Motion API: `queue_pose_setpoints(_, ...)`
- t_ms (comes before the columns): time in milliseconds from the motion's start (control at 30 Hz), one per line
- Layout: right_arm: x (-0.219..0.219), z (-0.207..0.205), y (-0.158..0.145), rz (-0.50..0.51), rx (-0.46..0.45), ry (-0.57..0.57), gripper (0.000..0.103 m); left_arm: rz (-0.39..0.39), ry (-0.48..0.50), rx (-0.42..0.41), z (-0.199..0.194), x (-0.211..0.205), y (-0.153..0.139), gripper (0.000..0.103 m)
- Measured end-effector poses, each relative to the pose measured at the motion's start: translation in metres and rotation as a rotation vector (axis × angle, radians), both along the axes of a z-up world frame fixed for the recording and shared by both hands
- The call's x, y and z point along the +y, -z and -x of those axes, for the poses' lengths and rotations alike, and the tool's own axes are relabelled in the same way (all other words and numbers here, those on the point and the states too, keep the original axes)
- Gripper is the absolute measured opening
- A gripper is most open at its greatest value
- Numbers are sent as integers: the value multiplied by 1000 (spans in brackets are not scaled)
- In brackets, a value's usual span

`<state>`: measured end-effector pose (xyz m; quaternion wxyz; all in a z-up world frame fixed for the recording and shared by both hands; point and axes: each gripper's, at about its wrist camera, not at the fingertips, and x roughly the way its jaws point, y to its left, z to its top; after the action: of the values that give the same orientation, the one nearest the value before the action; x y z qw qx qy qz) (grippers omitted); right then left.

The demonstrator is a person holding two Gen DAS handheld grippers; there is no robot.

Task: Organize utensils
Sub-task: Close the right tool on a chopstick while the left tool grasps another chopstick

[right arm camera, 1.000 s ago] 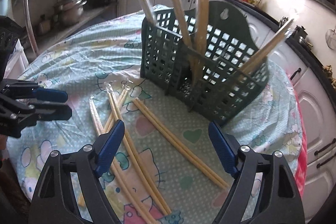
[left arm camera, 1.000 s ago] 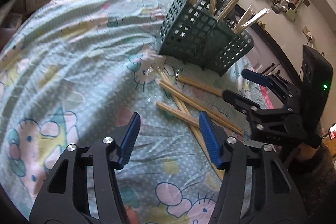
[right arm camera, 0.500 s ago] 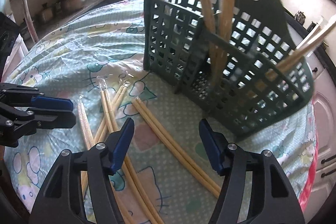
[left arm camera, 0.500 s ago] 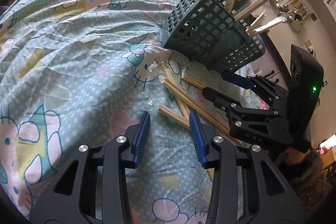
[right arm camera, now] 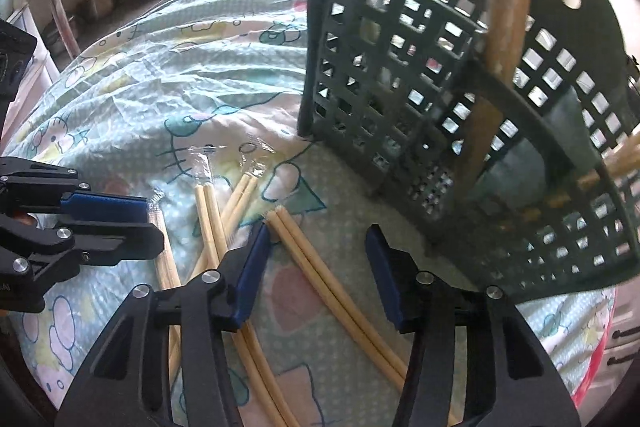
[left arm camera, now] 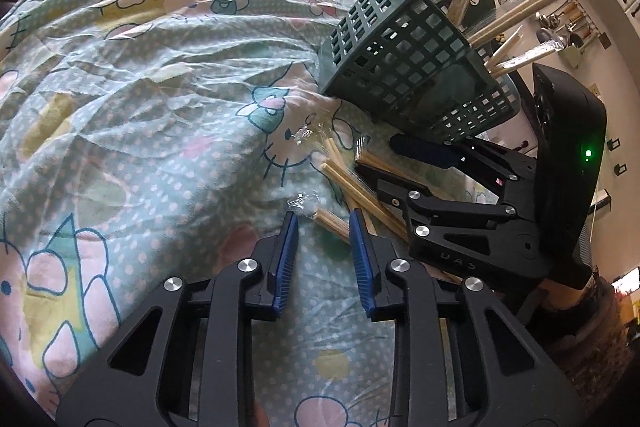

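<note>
covering pretty much everything was the wrinkly cartoon-cat tablecloth point(left arm camera: 132, 99), mint with pink dots. sitting on it toward the far side was the dark green slotted utensil basket point(right arm camera: 400, 75), with several wrapped chopstick pairs point(left arm camera: 516, 23) standing up in its compartments and poking out at angles. on the cloth in front of the basket lay the loose chopstick pairs point(right arm camera: 218, 223), a few crossing each other in a little heap, plus one separate pair point(right arm camera: 332, 291) lying diagonally by itself, all in clear plastic sleeves with crinkly ends. the right gripper point(right arm camera: 316, 243) hung low over that separate pair, jaws roughly half open and just been closing, the pair's near end lying between the blue pads but with a gap on both sides, so nothing was actually pinched. the left gripper point(left arm camera: 322, 227) was just beside it on the other side of the heap, jaws narrow and also just been closing in, tips down at the cloth with the end of the outermost wrapped pair point(left arm camera: 332, 221) between them; the pads didn't look like they were pressing on it. both grippers were near each other but apart.
</note>
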<state>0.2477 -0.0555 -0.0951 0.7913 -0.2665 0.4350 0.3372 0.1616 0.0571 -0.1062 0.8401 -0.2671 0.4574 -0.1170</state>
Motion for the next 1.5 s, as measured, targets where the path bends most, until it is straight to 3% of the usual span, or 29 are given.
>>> queue_pose_setpoints(233,9,0,0,-19,28,-14,23,7,-10,8,-6,1,2,17)
queue_pose_setpoints(433,15,9,0,-9,-1,-37,12,23,-23,20,-13,4,6,12)
queue_pose_setpoints(767,-9,28,-18,-49,-55,-32,10,55,-24,6,-15,10,0,1)
queue_pose_setpoints(1200,-61,50,-85,-233,-150,66,10,-9,27,-164,8,-6,-61,0)
queue_pose_setpoints(1433,-76,65,-117,-311,-192,86,10,-34,0,-78,0,4,-40,0)
queue_pose_setpoints(1467,-78,67,-122,-323,-199,91,10,-35,-1,-57,-2,4,-34,3)
queue_pose_setpoints(1500,-80,68,-125,-332,-206,96,10,-33,0,-40,-5,4,-28,13)
